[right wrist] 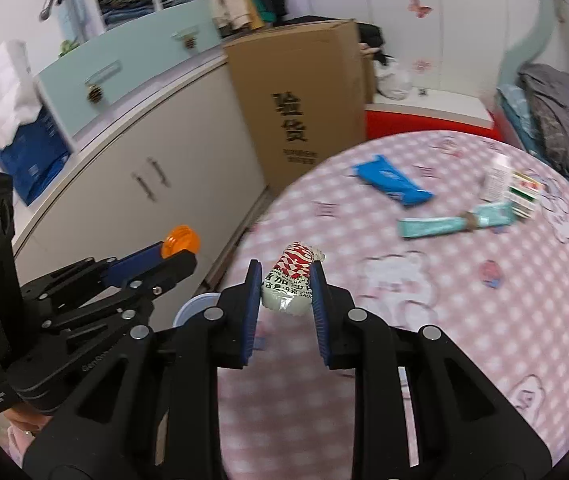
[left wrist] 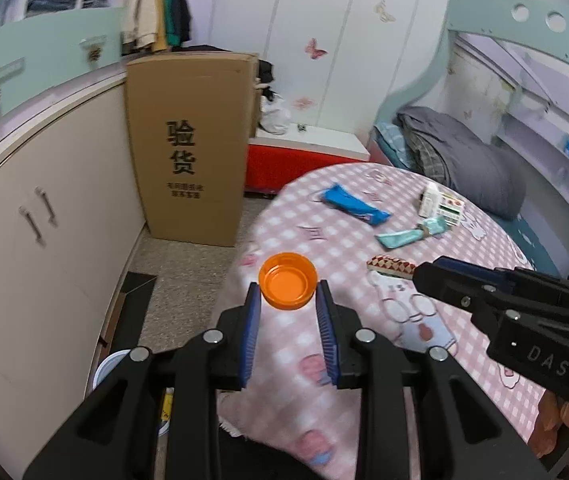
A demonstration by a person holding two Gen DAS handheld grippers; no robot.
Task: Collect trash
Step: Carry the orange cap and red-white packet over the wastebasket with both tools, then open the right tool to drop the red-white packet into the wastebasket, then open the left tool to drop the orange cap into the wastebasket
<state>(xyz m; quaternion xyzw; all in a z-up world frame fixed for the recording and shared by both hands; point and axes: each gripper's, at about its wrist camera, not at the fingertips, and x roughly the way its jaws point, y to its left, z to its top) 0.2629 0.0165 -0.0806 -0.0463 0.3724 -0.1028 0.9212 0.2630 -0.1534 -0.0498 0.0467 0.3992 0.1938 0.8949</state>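
The left gripper is clamped on an orange bottle cap, held off the left edge of the pink checked tablecloth. The right gripper is clamped on a red-and-white sauce packet (printed side up) above the cloth's near-left edge. A blue wrapper, a teal wrapper and a small carton lie toward the far right edge.

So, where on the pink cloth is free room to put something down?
The near part of the pink tablecloth, toward the camera from the teal wrapper, lies bare. The strip between the blue packet and the cloth's left edge is free too. The far right is crowded: teal wrapper and small carton touch.
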